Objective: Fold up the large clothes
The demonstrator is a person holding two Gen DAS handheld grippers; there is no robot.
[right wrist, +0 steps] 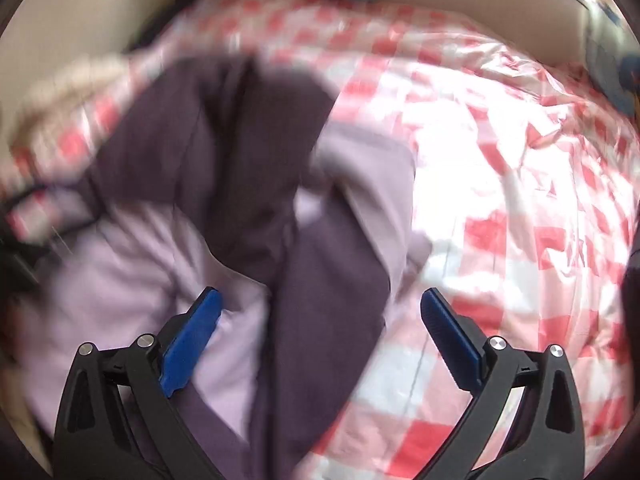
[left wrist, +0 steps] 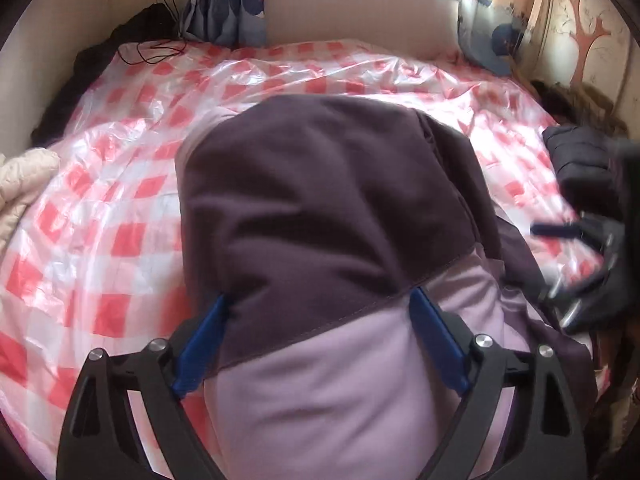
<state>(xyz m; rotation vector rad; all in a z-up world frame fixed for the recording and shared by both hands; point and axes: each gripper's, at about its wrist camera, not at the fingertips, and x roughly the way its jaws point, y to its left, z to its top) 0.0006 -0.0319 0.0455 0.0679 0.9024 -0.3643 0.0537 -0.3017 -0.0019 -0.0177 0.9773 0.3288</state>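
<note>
A: Which step is in hand?

B: By my reading, the middle of a fold. The left gripper (left wrist: 318, 340) has a thick bundle of the two-tone garment (left wrist: 320, 208) between its blue pads (left wrist: 436, 340), dark purple panel ahead, pale lilac panel nearer the camera. The jaws stand wide and the cloth fills the whole gap between them, so they are bearing on the bundle from both sides, a bulky hold, not a fine pinch.

A: And the right gripper (right wrist: 320, 336)?

B: Spread, holding nothing. The same garment (right wrist: 224, 184) lies under and ahead of its left finger, and a dark strip of it runs forward between the fingers. Its right finger is over the red-and-white checked plastic sheet (right wrist: 520, 208) that covers the bed. That view is blurred, so I cannot tell whether the left pad touches the cloth.

A: Where does the garment lie overall?

B: On the checked sheet (left wrist: 120, 200), heaped, directly in front of the left tool and to the front-left of the right one. In the left view the right tool (left wrist: 588, 280) shows blurred at the far right edge, just beside the garment's dark hem.

A: What does the next move call for?

B: I judge the right tool must close on a free edge, then both carry the layer over evenly. The slick sheet may let the heap slide.
</note>
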